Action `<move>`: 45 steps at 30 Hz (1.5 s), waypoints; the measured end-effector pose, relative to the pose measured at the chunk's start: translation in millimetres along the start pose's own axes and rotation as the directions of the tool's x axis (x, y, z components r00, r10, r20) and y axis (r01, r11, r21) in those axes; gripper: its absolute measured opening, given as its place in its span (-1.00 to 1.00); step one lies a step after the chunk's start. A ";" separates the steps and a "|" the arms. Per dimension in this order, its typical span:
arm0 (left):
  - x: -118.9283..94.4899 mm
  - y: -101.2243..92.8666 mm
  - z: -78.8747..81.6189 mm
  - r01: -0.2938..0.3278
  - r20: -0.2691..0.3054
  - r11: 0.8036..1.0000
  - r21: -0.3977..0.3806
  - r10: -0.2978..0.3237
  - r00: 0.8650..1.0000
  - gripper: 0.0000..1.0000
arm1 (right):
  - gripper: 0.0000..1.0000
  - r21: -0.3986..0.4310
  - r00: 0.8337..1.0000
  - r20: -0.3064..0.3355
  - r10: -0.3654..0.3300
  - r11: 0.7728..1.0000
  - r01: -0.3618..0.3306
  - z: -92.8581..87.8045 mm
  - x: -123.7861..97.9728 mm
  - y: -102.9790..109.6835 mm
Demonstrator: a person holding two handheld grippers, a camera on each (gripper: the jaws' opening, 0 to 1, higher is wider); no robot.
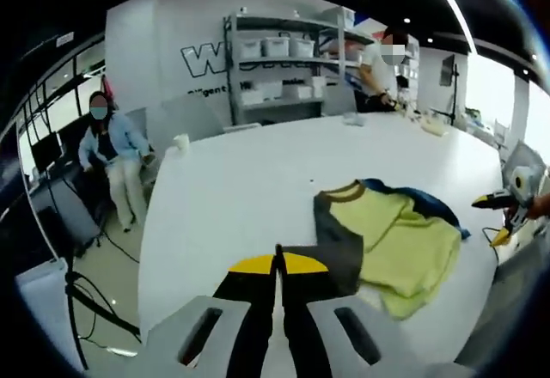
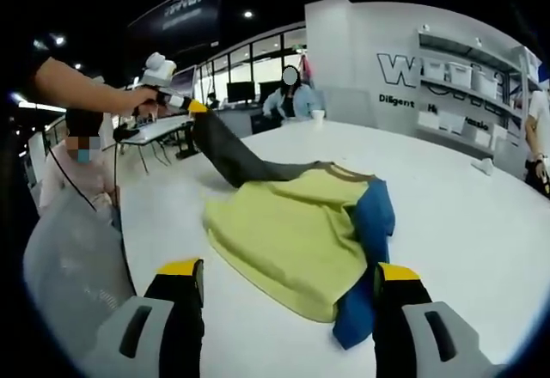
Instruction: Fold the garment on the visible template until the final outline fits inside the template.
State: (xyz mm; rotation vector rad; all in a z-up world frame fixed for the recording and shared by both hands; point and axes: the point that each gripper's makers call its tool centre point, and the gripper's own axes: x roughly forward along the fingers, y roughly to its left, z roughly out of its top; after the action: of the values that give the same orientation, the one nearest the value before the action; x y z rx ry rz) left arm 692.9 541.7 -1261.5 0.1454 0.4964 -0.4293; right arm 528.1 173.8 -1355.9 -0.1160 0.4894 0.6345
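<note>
A garment with a yellow-green body (image 1: 404,240), a dark grey sleeve (image 1: 339,253) and a blue sleeve (image 1: 430,202) lies crumpled on the white table (image 1: 249,189). My left gripper (image 1: 278,262) is shut on the end of the grey sleeve. In the right gripper view the left gripper (image 2: 199,107) holds that grey sleeve (image 2: 232,159) stretched up off the table, away from the garment body (image 2: 292,232). My right gripper (image 2: 289,271) stands open just short of the garment's near edge, by the blue sleeve (image 2: 374,223). From the left it appears as the right gripper (image 1: 491,219) at the table's far side.
A white cup (image 1: 180,143) stands near the table's far edge. A masked person (image 1: 107,150) sits beyond the table, and another person (image 1: 378,69) stands by shelves with white bins (image 1: 279,47). A person (image 2: 73,172) stands beside the table edge (image 2: 129,249).
</note>
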 end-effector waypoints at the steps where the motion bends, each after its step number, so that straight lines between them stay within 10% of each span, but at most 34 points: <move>1: -2.2 0.5 0.6 -0.005 0.002 1.000 -0.003 0.005 1.000 -0.93 | 0.57 -0.004 1.000 -0.001 0.002 1.000 -0.002 -0.2 0.5 0.7; 31: -35.7 77.4 2.9 -0.209 0.073 0.959 -0.192 0.226 0.971 -0.93 | 0.55 -0.006 1.000 -0.018 0.015 1.000 -0.015 2.5 5.0 11.4; 45: -34.0 105.0 -16.8 -0.273 0.041 0.955 -0.119 0.279 0.959 -0.93 | 0.54 -0.013 0.999 -0.034 0.027 1.000 -0.028 1.5 8.8 17.0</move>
State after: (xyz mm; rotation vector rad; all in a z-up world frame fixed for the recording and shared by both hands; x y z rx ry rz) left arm 704.1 652.7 -1256.1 0.0917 0.4348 -0.1304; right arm 524.7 192.5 -1358.0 -0.1332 0.5204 0.6637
